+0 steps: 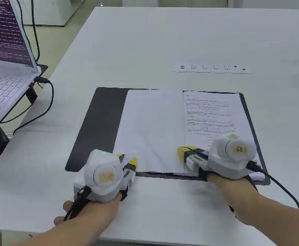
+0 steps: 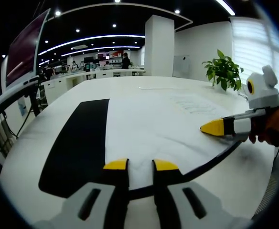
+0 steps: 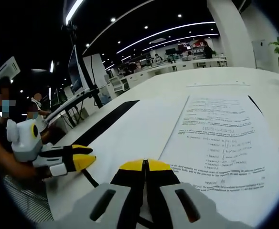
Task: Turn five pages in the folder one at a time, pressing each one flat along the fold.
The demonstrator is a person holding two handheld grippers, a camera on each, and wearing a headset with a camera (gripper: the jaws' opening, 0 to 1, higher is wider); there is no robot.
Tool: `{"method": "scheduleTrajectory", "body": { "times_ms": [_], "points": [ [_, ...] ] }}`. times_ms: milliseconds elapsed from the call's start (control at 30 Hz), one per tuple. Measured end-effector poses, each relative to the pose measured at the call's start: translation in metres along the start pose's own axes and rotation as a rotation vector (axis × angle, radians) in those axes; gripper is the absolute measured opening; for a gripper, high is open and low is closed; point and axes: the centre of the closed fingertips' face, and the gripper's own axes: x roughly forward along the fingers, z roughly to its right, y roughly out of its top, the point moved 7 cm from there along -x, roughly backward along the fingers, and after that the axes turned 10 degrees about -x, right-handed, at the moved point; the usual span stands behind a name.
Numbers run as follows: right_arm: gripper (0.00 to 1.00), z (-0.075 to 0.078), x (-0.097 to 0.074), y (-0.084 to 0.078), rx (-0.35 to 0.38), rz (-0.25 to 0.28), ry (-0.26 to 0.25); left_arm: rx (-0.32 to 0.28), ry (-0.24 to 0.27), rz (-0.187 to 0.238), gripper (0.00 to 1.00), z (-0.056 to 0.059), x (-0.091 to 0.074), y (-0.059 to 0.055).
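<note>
Head view showed the folder [image 1: 95, 128] open on the counter [image 1: 190, 36], its fold [image 1: 183, 123] running straight away from me. My right hand-held gripper [image 1: 184, 151], jaws closed and apparently empty, sat nearest the fold's near end; the left hand-held gripper [image 1: 129, 163], slightly parted, held nothing.

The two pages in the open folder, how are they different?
The left page is blank; the right page carries printed lines. The left page has a wide strip of black folder beside it; the right page shows just a thin black edge. Both are white and lie flat.
</note>
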Motion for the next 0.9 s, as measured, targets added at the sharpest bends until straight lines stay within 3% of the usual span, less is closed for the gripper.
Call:
{"method": "scheduleTrajectory", "body": {
  "times_ms": [900],
  "points": [
    [0.00,-0.025,-0.034,-0.023,0.033,-0.040,0.015,-0.006,-0.003,0.003,0.18,0.000,0.000,-0.001]
  ]
}}
